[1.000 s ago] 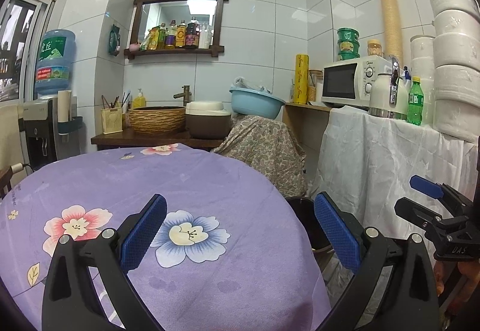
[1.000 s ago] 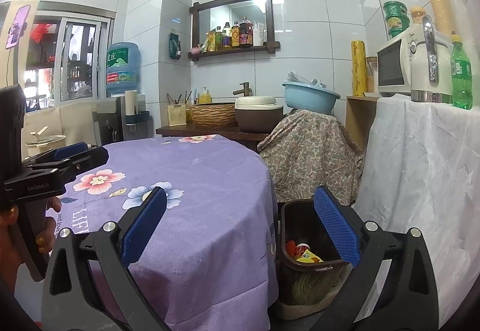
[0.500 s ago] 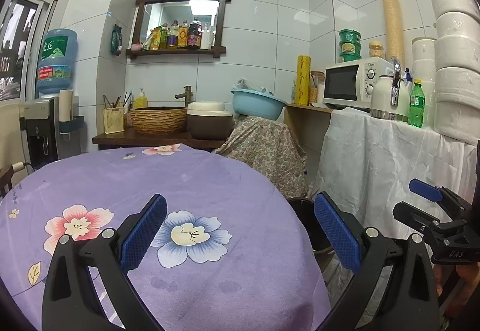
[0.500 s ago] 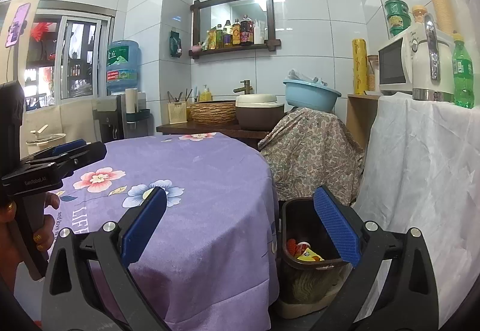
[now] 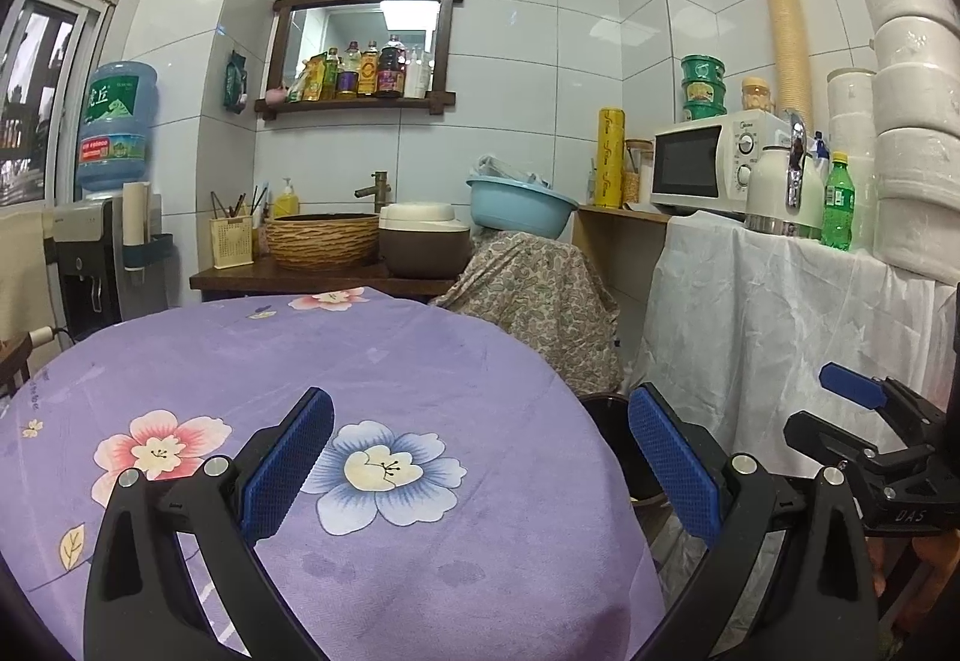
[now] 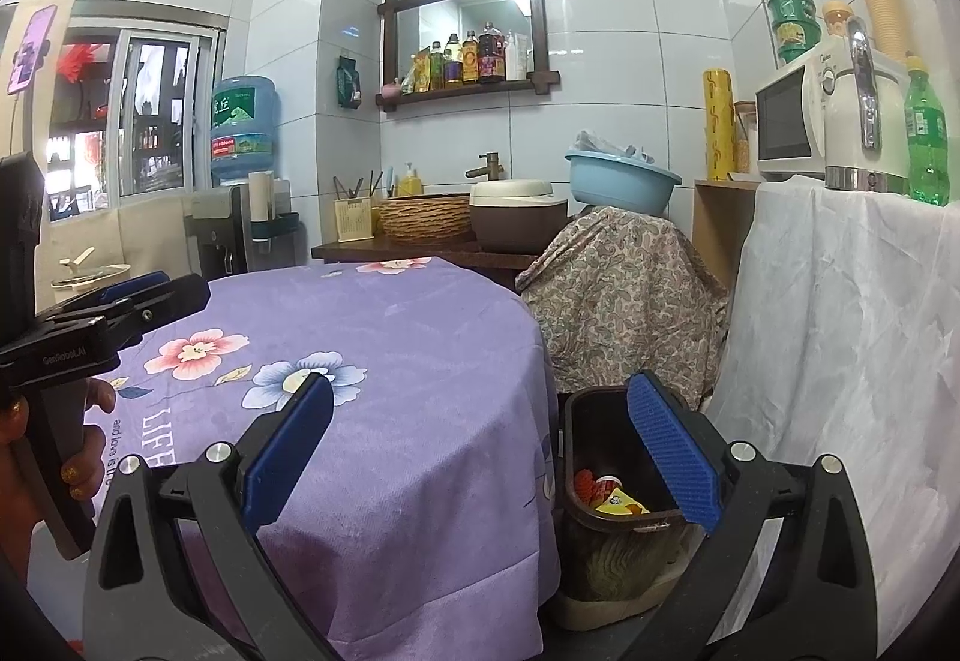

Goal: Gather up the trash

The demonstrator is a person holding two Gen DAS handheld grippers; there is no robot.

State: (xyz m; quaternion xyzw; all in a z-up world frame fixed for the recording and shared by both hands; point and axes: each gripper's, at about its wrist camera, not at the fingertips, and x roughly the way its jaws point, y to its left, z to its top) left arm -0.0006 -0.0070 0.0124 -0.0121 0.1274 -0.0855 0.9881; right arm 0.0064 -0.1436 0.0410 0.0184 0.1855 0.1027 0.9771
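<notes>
Both tongs spread, empty, over a bare table.
We hold left tongs (image 5: 480,457) and right tongs (image 6: 480,445) above the table (image 6: 420,361); trash bin (image 6: 606,421) beside it already holds wrappers.

A bin (image 6: 606,442) is standing on the floor just right of the cloth-covered table (image 6: 384,361), holding wrappers (image 6: 618,502); a draped counter (image 6: 840,313) is rising to its right, a microwave (image 6: 786,121) sitting on top.

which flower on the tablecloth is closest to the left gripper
The blue flower, lying just ahead between the fingers of the left gripper. The pink flower sits off to its left, another pink one at the far edge.
</notes>
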